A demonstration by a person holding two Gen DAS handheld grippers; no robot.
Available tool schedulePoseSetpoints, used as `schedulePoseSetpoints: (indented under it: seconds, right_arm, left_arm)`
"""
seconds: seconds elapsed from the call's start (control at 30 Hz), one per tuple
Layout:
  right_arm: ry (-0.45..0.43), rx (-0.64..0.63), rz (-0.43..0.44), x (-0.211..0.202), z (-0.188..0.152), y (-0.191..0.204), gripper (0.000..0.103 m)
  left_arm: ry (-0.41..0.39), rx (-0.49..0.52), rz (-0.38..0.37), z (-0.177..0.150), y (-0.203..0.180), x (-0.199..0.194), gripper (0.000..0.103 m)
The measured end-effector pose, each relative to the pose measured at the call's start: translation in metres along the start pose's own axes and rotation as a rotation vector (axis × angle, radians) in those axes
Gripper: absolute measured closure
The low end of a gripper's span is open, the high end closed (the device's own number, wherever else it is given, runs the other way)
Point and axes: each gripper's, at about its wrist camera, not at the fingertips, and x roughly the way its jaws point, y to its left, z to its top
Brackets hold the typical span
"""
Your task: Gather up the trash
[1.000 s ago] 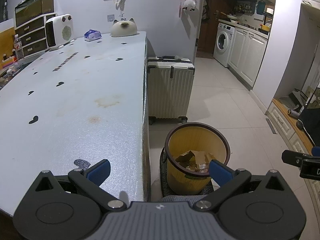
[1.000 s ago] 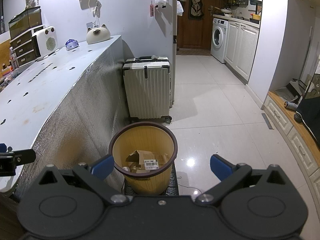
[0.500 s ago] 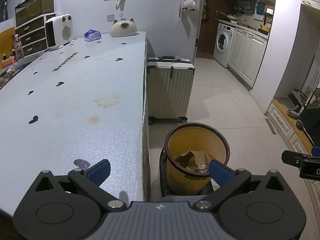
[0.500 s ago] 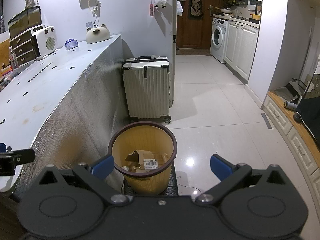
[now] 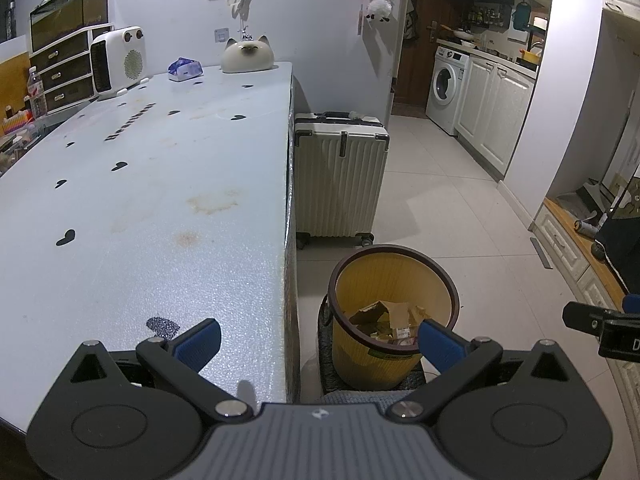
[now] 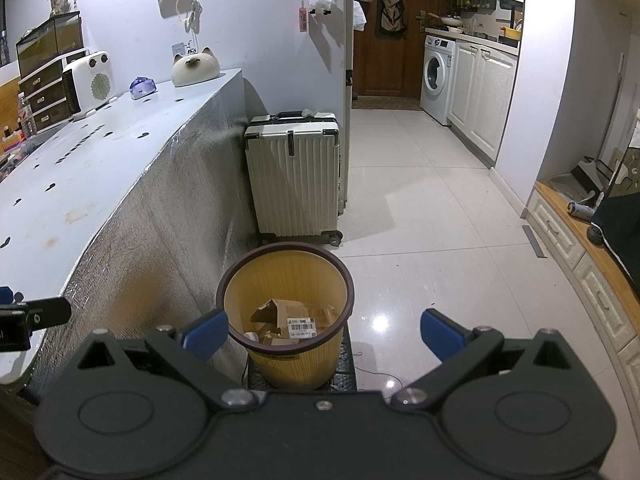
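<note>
The yellow waste bin [image 6: 285, 312] stands on the tiled floor [image 6: 420, 208] just beside the end of the long table [image 5: 160, 208], on a dark mat, with torn cardboard and a barcoded label [image 6: 302, 325] lying in its bottom. The right gripper [image 6: 324, 330] hangs above and a little behind the bin, its blue-padded fingers [image 6: 206, 330] spread wide with nothing between them; the bin's rim sits between them, nearer the left finger. The left gripper [image 5: 318, 340] hovers over the table's corner, fingers likewise wide apart and empty: its left pad [image 5: 199, 342] is over the tabletop, its right pad [image 5: 436, 342] in front of the bin's near rim [image 5: 394, 264]. A ribbed white suitcase [image 6: 294, 178] stands upright beyond the bin, against the table's end.
</note>
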Motion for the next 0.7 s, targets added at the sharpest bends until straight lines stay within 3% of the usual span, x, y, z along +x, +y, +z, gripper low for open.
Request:
schedulePoseSetpoints:
  seconds: [0.7]
  right_arm:
    - [0.002,0.001,0.000,-0.0014,-0.0028,-0.0021,0.000]
  left_arm:
    - [-0.003,0.000,-0.004,-0.0002,0.0000,0.0005,0.000]
